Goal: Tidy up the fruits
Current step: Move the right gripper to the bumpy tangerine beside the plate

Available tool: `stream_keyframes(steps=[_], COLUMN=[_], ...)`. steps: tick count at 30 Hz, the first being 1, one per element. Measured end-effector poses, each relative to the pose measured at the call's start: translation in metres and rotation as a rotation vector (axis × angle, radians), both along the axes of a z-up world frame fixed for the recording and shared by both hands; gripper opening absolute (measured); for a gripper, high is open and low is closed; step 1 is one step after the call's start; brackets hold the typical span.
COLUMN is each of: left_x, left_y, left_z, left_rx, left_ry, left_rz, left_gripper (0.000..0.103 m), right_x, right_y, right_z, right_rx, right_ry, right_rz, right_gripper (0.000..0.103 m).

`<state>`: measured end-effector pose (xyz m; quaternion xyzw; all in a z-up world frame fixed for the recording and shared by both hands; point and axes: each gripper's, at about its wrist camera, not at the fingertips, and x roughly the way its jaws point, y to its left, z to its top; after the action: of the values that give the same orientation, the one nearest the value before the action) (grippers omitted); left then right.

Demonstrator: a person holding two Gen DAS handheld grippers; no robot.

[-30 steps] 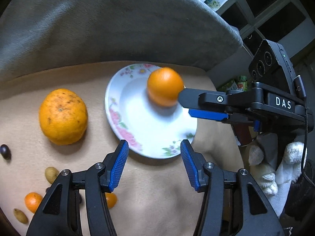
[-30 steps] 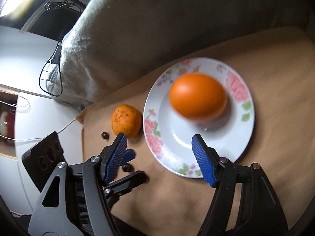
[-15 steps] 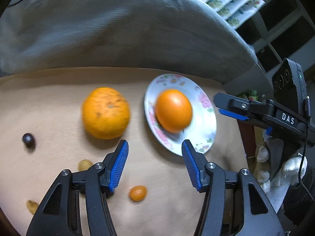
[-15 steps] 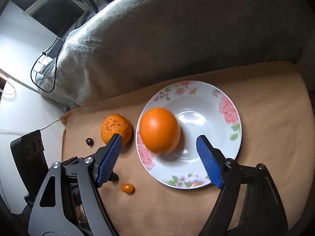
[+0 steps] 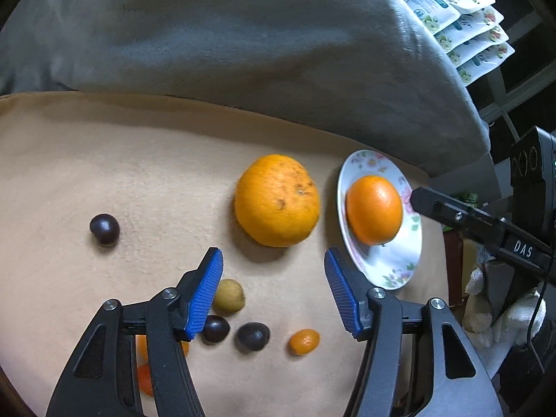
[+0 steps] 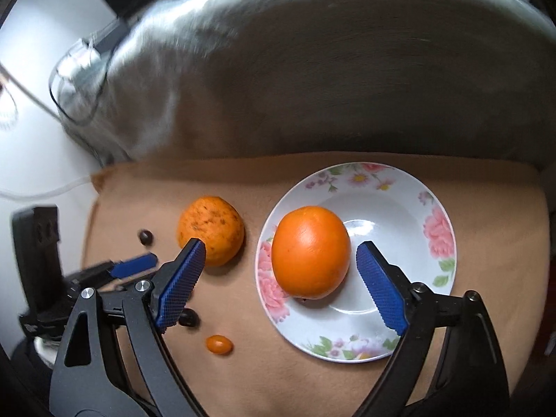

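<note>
A smooth orange lies on the flowered white plate. It sits between the jaws of my right gripper, which are opening, and the pads do not touch it. A bigger, spotted orange rests on the tan cloth left of the plate. My left gripper hovers just short of it, jaws opening with nothing between them. The spotted orange also shows behind the right gripper's left fingertip.
Small fruits lie on the cloth near the left gripper: a yellowish one, dark ones and a tiny orange one. A grey blanket rises behind the cloth. Snack packets hang at the upper right.
The left view has swung left, so the spotted orange is now ahead of its jaws and the plate sits off to the right. The right jaws have spread wider around the smooth orange.
</note>
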<state>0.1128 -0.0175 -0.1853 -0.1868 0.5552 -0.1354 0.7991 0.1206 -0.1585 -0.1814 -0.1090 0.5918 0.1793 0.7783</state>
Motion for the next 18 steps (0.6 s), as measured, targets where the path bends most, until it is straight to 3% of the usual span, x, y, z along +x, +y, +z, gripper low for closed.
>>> stream_keyframes(steps=[4, 12, 18], left_x=[0.004, 0.007, 0.012], left_y=[-0.004, -0.006, -0.008], left_z=[-0.006, -0.016, -0.025], left_rx=[0.011, -0.002, -0.027], left_ry=[0.003, 0.007, 0.005], left_rz=[-0.005, 0.007, 0.005], left_gripper=[0.061, 0.061, 0.061], right_x=[0.003, 0.009, 0.017], right_y=[0.021, 0.051, 0.064], right_z=[-0.010, -0.026, -0.042], right_rx=[-0.066, -0.060, -0.025], right_ry=[0.006, 0.049, 0.130], right_rz=[0.075, 0.178, 0.205], right_gripper=[0.091, 0.091, 0.090])
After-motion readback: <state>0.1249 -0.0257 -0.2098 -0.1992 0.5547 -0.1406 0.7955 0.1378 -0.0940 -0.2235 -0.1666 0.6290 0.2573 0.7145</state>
